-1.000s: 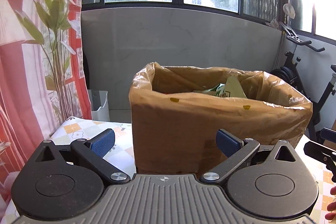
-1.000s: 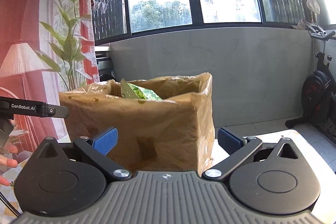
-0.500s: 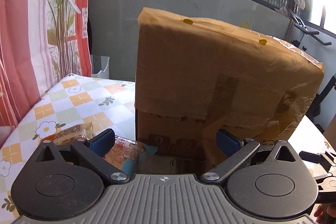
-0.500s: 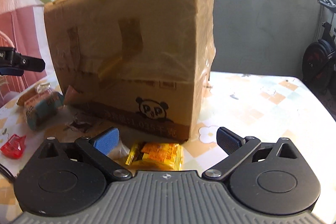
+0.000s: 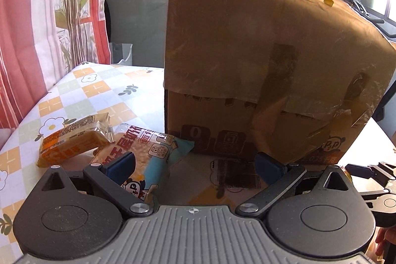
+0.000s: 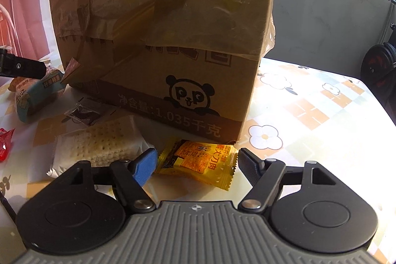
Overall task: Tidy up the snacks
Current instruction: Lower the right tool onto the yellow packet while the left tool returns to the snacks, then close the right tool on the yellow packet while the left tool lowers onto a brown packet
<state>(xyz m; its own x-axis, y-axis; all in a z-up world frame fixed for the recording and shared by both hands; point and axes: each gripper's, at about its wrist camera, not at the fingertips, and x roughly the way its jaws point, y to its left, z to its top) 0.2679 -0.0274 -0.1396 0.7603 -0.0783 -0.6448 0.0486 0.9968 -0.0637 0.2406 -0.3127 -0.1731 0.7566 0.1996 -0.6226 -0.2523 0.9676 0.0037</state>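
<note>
Jaws of your right gripper [image 6: 196, 162] have just been closing around the yellow snack packet [image 6: 198, 161] without pressing it, while your left gripper [image 5: 195, 165] gapes beside the cardboard box [image 5: 259, 61].

Left tool [image 5: 194, 166] open, right tool [image 6: 196, 160] jaws closing, unclamped

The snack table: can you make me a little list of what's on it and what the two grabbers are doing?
box: tall cardboard box, panda print, standing on the flowered tablecloth
right gripper: open, jaws just been closing, either side of the yellow snack packet, not squeezing it yet
left gripper: open, above the blue-ended bread packet
other snacks: cracker pack, orange cake bar, red candy
</note>
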